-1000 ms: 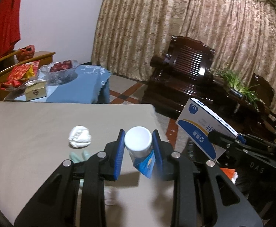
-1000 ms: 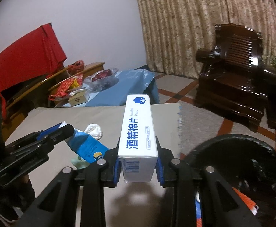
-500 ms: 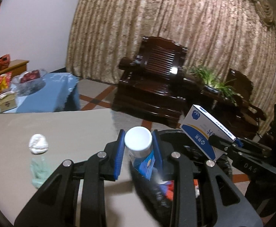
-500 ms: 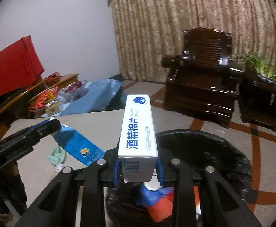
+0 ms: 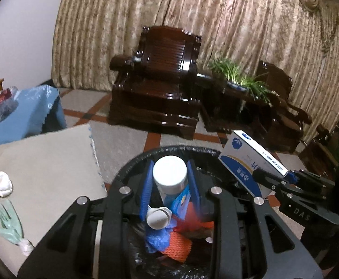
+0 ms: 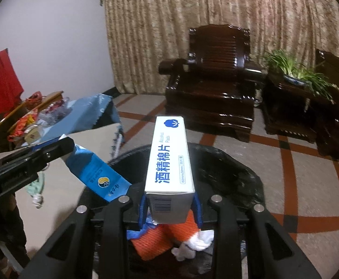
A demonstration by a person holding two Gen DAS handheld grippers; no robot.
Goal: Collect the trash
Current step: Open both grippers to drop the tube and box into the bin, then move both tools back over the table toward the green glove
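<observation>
A white-capped bottle with a blue label (image 5: 169,174) sits between the blue pads of my left gripper (image 5: 170,181), whose jaws are opening; the pads still touch it. It hangs over the black-bagged trash bin (image 5: 132,162). My right gripper (image 6: 169,207) holds a white and blue alcohol-pads box (image 6: 169,158) upright over the same bin (image 6: 239,162); its jaws are opening too, with the box still between the pads. Orange mesh (image 6: 155,237), a blue glove (image 5: 156,237) and white scraps lie inside the bin.
On the beige tabletop (image 5: 48,162) to the left lie a crumpled white tissue (image 5: 3,183) and a green glove (image 5: 9,225). A blue-covered side table (image 5: 27,114) stands behind it. Dark wooden armchairs (image 5: 160,83) and a potted plant (image 5: 237,74) line the curtain.
Both grippers have swung right, off the tabletop to above the bin, carrying the bottle and the box. The tissue and glove now lie far to the left.
</observation>
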